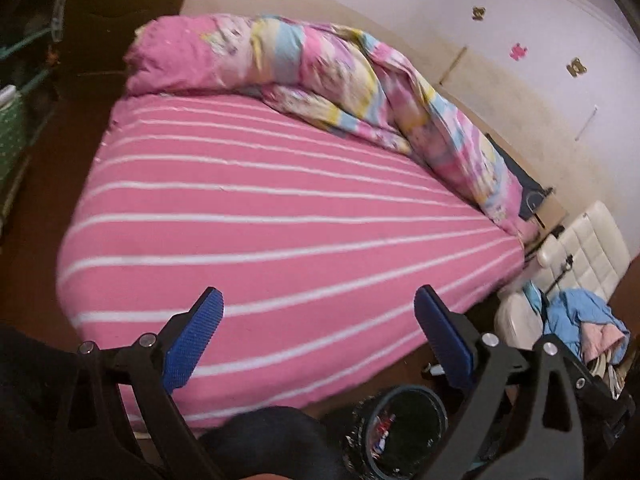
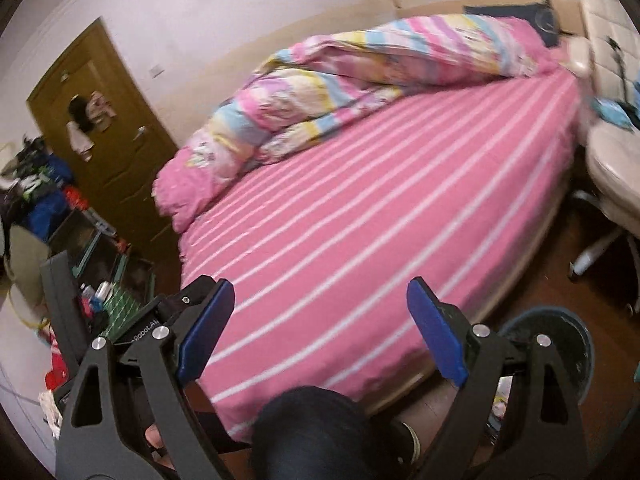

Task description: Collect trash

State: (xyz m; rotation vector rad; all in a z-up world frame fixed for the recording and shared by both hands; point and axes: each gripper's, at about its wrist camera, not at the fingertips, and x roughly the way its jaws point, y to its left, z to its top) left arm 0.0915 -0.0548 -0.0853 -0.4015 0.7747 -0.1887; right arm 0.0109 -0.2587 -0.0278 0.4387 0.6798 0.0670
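A round trash bin (image 1: 432, 400) lined with a black bag stands on the floor by the near corner of the bed. Colourful wrappers (image 1: 384, 428) lie inside it. In the right wrist view the same bin (image 2: 560, 332) shows at the lower right, partly hidden behind my right finger. My left gripper (image 1: 318, 296) is open above the bed's near edge, with nothing between its blue pads (image 1: 192, 340). My right gripper (image 2: 320, 286) is also open and holds nothing, over the striped sheet. I see no loose trash on the bed.
A bed with a pink striped sheet (image 1: 260, 208) fills both views, a rumpled pink quilt (image 1: 320, 72) along its far side. A white chair (image 1: 588, 264) with clothes stands right of the bed. A brown door (image 2: 100, 128) and cluttered shelves (image 2: 92, 248) are left. A person's dark-clothed knee (image 2: 312, 432) is below.
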